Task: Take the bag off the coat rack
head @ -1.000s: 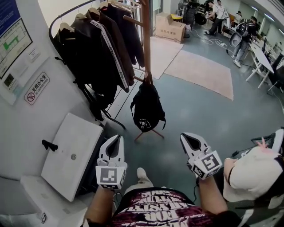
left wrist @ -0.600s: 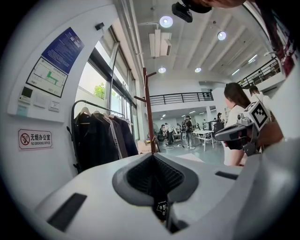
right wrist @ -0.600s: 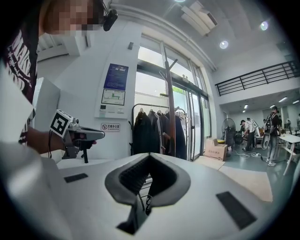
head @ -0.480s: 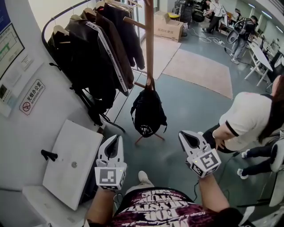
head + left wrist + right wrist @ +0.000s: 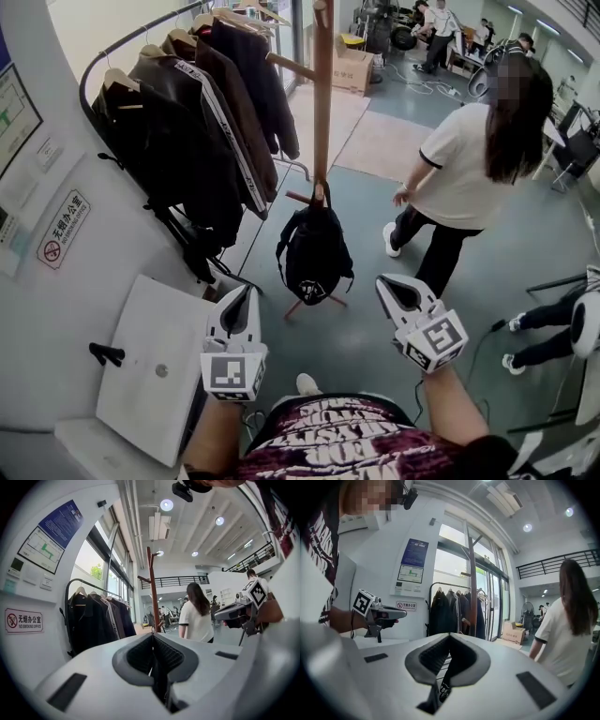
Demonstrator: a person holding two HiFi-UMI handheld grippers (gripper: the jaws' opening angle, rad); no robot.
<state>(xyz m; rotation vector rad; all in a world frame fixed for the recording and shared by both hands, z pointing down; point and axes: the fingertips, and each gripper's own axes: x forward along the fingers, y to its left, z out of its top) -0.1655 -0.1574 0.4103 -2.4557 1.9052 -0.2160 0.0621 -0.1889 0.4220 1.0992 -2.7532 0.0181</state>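
A black backpack (image 5: 314,253) hangs by its top loop from a low peg of the wooden coat rack (image 5: 322,103), close to the floor. Both grippers are held side by side well short of it, and both are shut with nothing in them. My left gripper (image 5: 247,292) points at the rack from the lower left, and my right gripper (image 5: 384,283) from the lower right. The left gripper view shows the closed left gripper (image 5: 151,638) and the rack pole (image 5: 153,592) beyond it. Past the closed right gripper (image 5: 449,638), the backpack (image 5: 443,691) shows below the jaws.
A person in a white shirt (image 5: 464,178) walks just right of the coat rack. Dark jackets (image 5: 187,122) hang on a curved rail to its left. A white cabinet top (image 5: 155,352) stands at my left. A cardboard box (image 5: 352,66) and more people are far back.
The person in the white shirt has walked from the lower right to beside the coat rack. Both grippers have stayed shut and almost still.
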